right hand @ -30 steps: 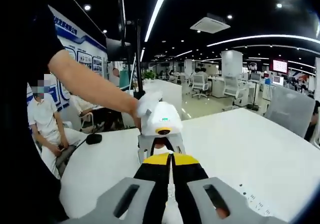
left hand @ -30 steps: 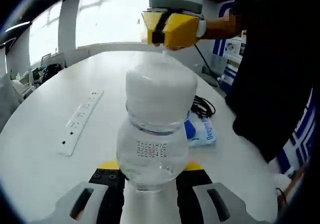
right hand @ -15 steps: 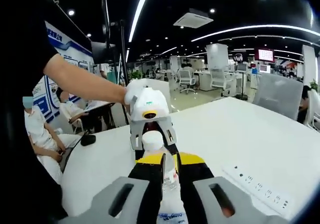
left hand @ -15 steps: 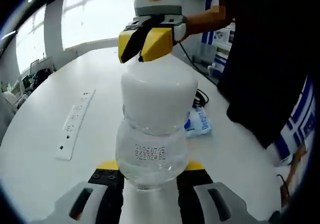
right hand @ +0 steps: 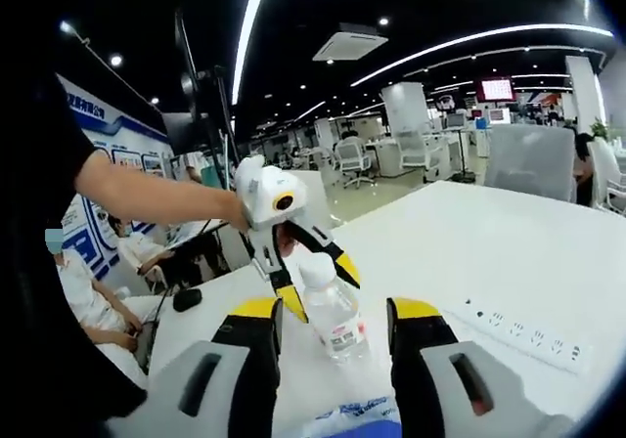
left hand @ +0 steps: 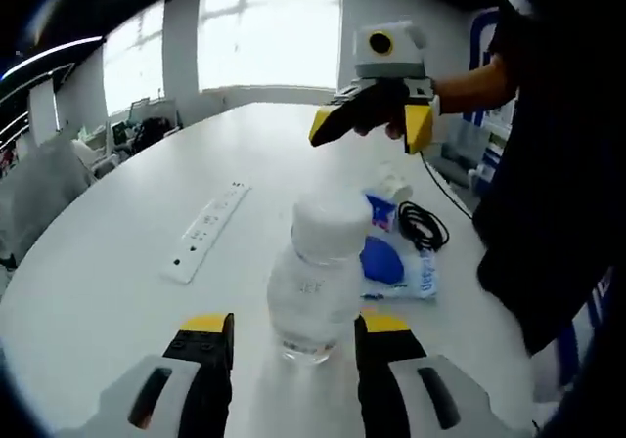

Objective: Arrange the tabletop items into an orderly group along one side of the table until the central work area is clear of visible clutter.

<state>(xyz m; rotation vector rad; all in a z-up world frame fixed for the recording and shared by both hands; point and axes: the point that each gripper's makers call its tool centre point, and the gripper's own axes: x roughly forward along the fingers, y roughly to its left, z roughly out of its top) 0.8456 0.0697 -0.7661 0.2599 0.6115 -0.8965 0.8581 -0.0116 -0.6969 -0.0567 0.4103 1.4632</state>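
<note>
Open-plan office: desks, swivel chairs

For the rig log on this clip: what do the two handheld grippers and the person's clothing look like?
Both match. The left gripper has grey slotted finger bases with black jaws capped in yellow, and so does the right gripper. Seen from the left gripper view, the right gripper's body is a pale grey-white housing above yellow-and-black jaws. The person wears a dark short-sleeved top.

Bright window glare, ceiling strip lights — fisheye bending, soft blurred edges
</note>
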